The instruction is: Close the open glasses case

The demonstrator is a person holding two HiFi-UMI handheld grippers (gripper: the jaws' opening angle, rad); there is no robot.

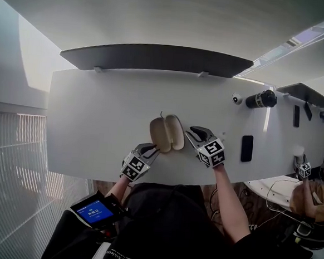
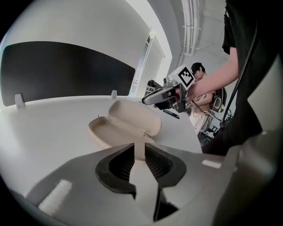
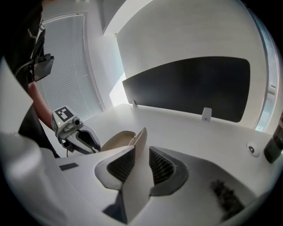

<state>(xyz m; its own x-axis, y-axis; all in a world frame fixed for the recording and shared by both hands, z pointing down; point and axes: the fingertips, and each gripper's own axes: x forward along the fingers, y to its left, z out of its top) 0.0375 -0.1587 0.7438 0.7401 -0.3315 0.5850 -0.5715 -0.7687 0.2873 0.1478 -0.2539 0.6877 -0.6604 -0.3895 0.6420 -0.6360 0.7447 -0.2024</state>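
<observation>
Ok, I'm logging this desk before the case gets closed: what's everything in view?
glasses case: one, beige, open, mid-table
table: one, white
curved panel: one, black, table's far edge
cylinder with marker: one, black, far right
flat slab: one, black, right of case
marker cubes: two, black-and-white, right edge
screen device: one, blue display, by person's left forearm
left gripper: one, white, jaws apart, at case's near end
right gripper: one, white, jaws apart, at case's right side

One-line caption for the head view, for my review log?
Open beige glasses case on a white table; left tongs at its near end, right tongs beside its raised lid.
</observation>
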